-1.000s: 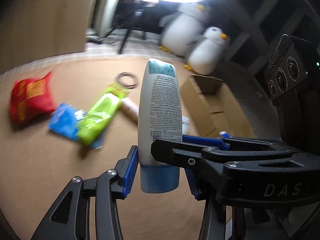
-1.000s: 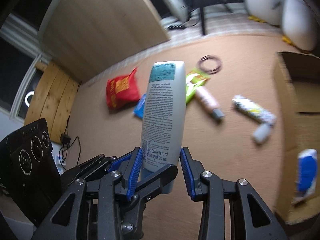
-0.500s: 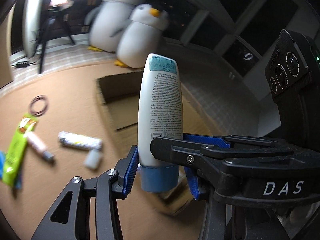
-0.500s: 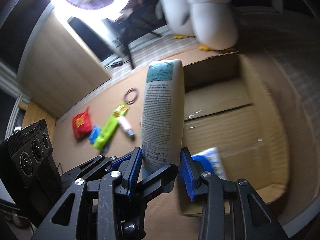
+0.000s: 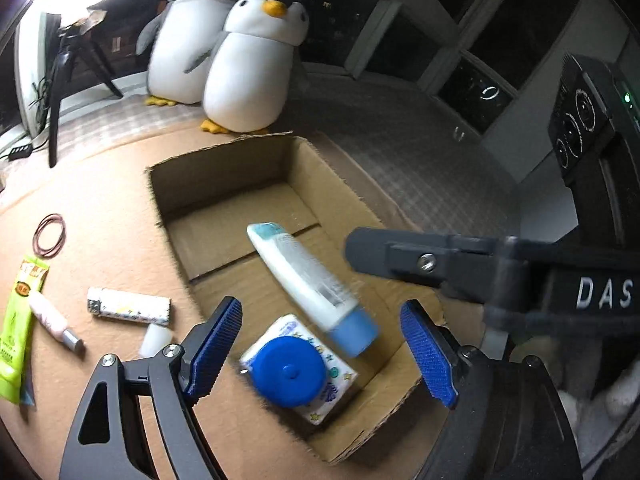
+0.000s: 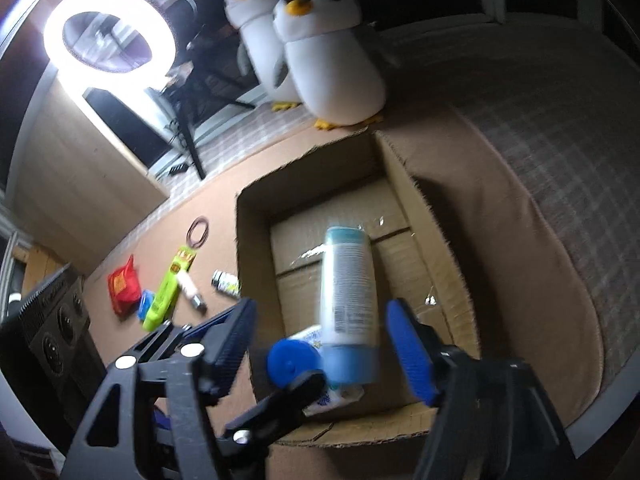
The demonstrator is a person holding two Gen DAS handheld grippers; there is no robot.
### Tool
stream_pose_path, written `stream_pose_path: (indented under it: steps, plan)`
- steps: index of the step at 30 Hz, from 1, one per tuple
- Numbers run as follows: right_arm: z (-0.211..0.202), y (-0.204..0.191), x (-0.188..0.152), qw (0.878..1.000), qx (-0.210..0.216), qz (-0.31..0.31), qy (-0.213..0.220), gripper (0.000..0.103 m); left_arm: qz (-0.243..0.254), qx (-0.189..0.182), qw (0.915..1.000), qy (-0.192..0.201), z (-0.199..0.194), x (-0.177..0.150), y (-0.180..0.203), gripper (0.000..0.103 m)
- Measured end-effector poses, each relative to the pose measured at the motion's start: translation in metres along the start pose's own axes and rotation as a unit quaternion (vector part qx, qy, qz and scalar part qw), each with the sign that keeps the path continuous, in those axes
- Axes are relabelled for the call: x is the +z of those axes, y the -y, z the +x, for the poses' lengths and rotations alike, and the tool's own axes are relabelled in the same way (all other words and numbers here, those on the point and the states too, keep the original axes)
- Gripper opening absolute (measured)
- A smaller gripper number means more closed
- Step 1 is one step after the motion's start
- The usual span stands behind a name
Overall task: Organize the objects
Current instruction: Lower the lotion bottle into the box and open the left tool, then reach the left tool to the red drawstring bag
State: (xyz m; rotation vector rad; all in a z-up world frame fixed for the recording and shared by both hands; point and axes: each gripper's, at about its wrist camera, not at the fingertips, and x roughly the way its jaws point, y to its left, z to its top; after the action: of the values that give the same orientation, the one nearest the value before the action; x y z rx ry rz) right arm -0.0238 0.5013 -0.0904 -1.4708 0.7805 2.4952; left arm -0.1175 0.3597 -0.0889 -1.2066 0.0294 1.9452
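The white tube with the blue cap [image 5: 310, 285] is inside the cardboard box [image 5: 224, 168], tilted, its cap end low over the blue-lidded wipes pack [image 5: 296, 368] that lies in the near corner of the box; the tube is blurred, and I cannot tell if it already rests on the box floor. None of my pads touch it. My left gripper [image 5: 320, 352] has just been opening and now its jaws stand wide, with the tube seen in the gap between them but free of both blue pads. My right gripper [image 6: 324, 344] has also just been opening, and its jaws are apart on each side of the tube's cap end without pressing it. Left of the box, on the brown mat [image 5: 100, 208], lie a patterned white tube [image 5: 128, 307], a pink tube [image 5: 52, 320], a green packet [image 5: 18, 328] and a thin ring [image 5: 49, 235]. In the right wrist view a red bag [image 6: 124, 290] lies further left. Behind the box stand two plush penguins [image 5: 248, 68], and a ring light [image 6: 108, 30] shines.
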Motion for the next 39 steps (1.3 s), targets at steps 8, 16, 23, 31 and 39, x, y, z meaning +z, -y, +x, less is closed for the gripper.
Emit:
stream_pose_path:
  steps: [8,16,23,31,39]
  plan:
    - [0.005,-0.014,-0.005,1.0,0.007,-0.002,-0.007,0.068,-0.014,0.018,0.9997,0.012,-0.029,-0.012,-0.029,0.084]
    - [0.012,-0.045,-0.022,0.999,0.037,-0.011,-0.009,0.068,-0.053,0.054,0.9969,0.021,-0.068,-0.035,-0.079,0.084]
    - [0.026,-0.078,-0.035,0.997,0.074,-0.017,-0.023,0.068,-0.086,0.092,0.9915,0.034,-0.106,-0.059,-0.128,0.084]
    - [0.042,-0.106,-0.052,0.994,0.095,-0.026,-0.05,0.067,-0.143,0.139,0.9786,0.048,-0.143,-0.072,-0.198,0.084]
    - [0.047,-0.116,-0.064,0.993,0.095,-0.028,-0.064,0.067,-0.189,0.207,0.9577,0.066,-0.181,-0.065,-0.269,0.084]
